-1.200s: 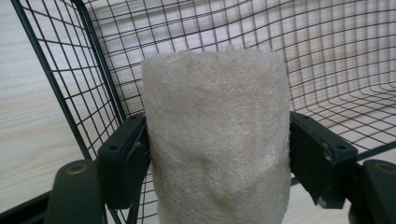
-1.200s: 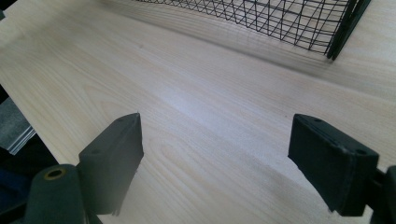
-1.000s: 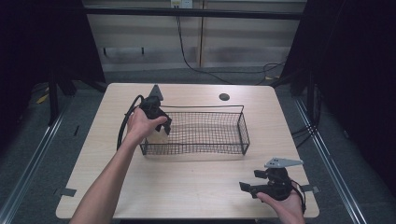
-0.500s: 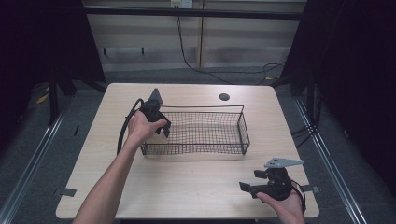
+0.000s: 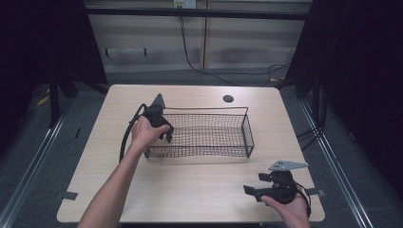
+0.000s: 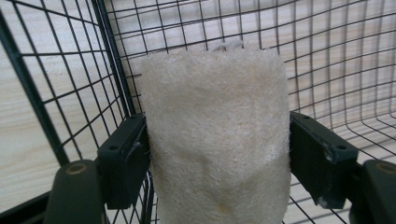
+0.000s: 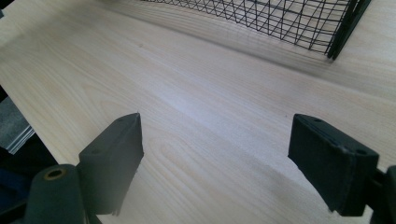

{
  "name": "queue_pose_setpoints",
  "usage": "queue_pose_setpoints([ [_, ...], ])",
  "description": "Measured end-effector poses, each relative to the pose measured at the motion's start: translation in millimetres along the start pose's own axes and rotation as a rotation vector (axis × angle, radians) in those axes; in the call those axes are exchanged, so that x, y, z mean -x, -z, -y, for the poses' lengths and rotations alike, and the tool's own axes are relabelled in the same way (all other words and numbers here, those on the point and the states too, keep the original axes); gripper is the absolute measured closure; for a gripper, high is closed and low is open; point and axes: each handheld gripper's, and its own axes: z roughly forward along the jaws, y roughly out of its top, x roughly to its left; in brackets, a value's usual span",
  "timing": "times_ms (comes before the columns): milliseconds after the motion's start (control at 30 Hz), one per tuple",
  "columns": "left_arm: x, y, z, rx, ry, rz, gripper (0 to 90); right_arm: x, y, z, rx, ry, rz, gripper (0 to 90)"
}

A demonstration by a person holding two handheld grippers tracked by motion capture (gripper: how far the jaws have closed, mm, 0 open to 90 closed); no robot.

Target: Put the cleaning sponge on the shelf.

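A cream, rough-fibred sponge stands upright between the jaws of my left gripper, which is shut on it. In the high view the left gripper reaches over the left end of a black wire basket and dips inside it. The basket's mesh wall and floor surround the sponge in the left gripper view. My right gripper hovers low over the table's front right corner, open with nothing between its jaws; bare wood shows between them in the right gripper view.
The light wooden table has a round dark cable hole near its far edge. The basket's near corner lies ahead of the right gripper. Dark floor and metal rails flank the table.
My left gripper has sunk slightly lower into the basket's left end with the sponge. The right gripper has stayed put.
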Motion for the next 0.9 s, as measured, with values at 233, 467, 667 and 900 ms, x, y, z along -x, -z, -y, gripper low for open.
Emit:
queue_pose_setpoints([
  [233,3.3,-4.6,-0.6,-0.011,-0.009,-0.020,26.5,-0.5,0.0,0.0,-0.005,0.006,0.000,17.7],
  [467,6.1,-6.2,0.6,-0.010,-0.015,-0.029,26.2,-0.7,0.0,0.1,-0.005,0.007,0.003,17.7],
  [667,7.8,-8.5,0.6,-0.023,-0.029,-0.033,25.6,0.5,0.1,0.0,-0.002,0.002,0.002,17.7],
  [900,7.5,-7.8,0.6,-0.019,-0.033,-0.017,23.4,0.1,0.0,-0.1,-0.005,0.002,-0.001,17.6],
])
